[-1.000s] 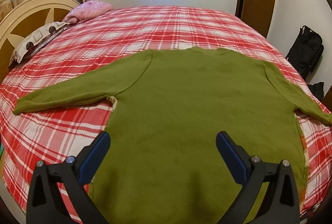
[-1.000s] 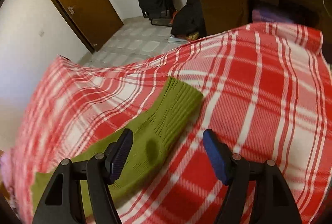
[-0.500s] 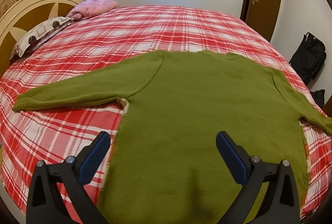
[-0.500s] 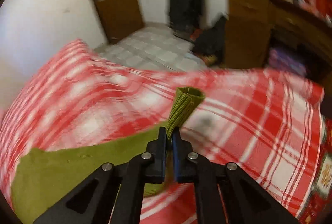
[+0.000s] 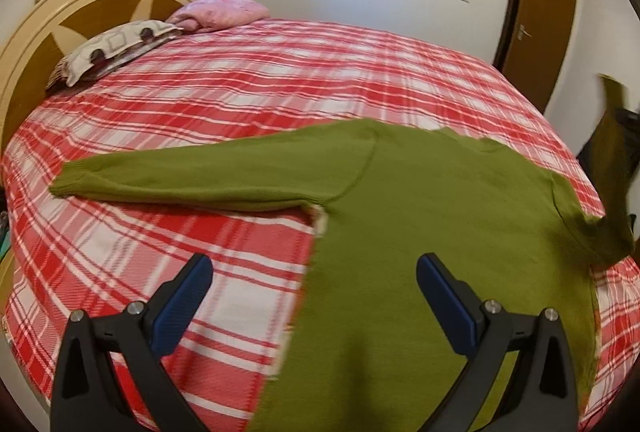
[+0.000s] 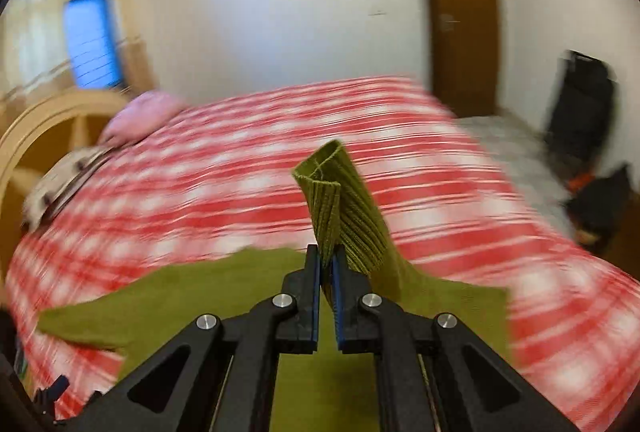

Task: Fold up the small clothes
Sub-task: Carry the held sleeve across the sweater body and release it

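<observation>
A: Status, near to far?

B: Left gripper (image 5: 314, 296) hangs over the bed's near edge, jaws wide apart, nothing between them. Its left finger sits over bare plaid, its right over the green sweater (image 5: 420, 232).

A: Sweater position?

B: Spread flat on the bed (image 5: 280, 79), hem running off the near edge, body toward the near right corner. Left sleeve (image 5: 180, 179) lies straight out across the plaid toward the bed's left edge, cuff stopping short of it. Side seam edge runs diagonally from the armpit down to the near edge.

A: Right side?

B: Right gripper (image 6: 327, 268) is clamped tight on the right sleeve's ribbed cuff (image 6: 336, 207); the cuff stands up past the fingertips, folded on itself. In the left view that right sleeve (image 5: 612, 167) rises off the bed's right edge, blurred.

A: Free room?

B: Plenty. The far half of the bed is bare plaid from the collar out. Only clutter is at the far left corner: patterned pillow (image 5: 108, 51) and pink pillow (image 5: 220, 11) against the headboard (image 5: 36, 31). Past the right edge, door (image 5: 540, 23) shut, black bag (image 6: 580, 107) on the floor near it.
</observation>
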`<state>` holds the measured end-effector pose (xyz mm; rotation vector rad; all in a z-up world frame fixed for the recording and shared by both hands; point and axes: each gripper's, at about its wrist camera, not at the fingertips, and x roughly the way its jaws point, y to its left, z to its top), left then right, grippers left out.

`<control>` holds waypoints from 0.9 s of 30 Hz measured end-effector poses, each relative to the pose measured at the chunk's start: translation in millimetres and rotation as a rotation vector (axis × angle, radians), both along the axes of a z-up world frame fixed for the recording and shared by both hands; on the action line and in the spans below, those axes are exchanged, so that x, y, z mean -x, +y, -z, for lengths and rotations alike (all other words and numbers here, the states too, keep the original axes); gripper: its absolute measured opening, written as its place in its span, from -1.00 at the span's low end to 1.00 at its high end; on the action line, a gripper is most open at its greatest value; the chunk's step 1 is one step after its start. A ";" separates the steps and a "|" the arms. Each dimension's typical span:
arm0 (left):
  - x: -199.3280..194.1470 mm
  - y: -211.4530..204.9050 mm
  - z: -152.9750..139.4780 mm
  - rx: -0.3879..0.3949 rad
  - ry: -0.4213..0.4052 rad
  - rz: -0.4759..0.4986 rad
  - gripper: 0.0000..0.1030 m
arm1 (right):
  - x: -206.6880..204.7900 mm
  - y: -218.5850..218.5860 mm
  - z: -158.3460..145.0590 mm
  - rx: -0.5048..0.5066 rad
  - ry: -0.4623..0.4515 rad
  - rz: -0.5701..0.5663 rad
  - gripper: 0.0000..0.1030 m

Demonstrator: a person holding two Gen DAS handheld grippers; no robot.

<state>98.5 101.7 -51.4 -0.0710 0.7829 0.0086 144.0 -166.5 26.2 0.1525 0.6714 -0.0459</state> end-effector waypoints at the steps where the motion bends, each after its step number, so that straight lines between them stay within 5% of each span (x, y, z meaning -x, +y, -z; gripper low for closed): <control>1: 0.4 6.2 -0.5 -0.006 -0.006 -0.012 1.00 | -8.1 19.4 10.5 -0.010 0.014 -0.034 -0.90; 6: -1.6 35.6 3.5 -0.024 -0.007 -0.071 1.00 | -37.7 107.5 82.2 -0.018 0.121 -0.178 -0.90; 13: -10.3 68.1 18.0 0.005 0.034 -0.137 1.00 | -46.1 161.4 150.4 0.148 0.235 -0.235 -0.88; 14: -11.7 70.5 19.6 0.011 0.039 -0.142 1.00 | -46.0 162.5 155.1 0.111 0.251 -0.262 -0.73; 15: -11.9 71.8 20.6 0.014 0.042 -0.143 1.00 | -44.9 158.0 152.9 0.064 0.245 -0.288 -0.25; 17: -13.0 71.9 22.0 0.019 0.047 -0.144 1.00 | -41.9 154.0 149.4 -0.087 0.226 -0.374 0.40; 18: -13.2 71.3 22.3 0.018 0.047 -0.142 1.00 | -40.5 151.9 147.0 -0.167 0.224 -0.413 0.42; 21: -13.7 66.8 22.5 0.005 0.048 -0.128 1.00 | -32.1 145.6 136.9 -0.309 0.227 -0.483 0.42; 25: -11.9 65.1 21.3 -0.004 0.043 -0.123 1.00 | -23.1 117.6 119.1 -0.246 0.137 -0.360 0.36; 27: -12.5 65.3 22.1 -0.003 0.046 -0.129 1.00 | -30.5 102.2 121.6 -0.187 0.165 -0.277 -0.58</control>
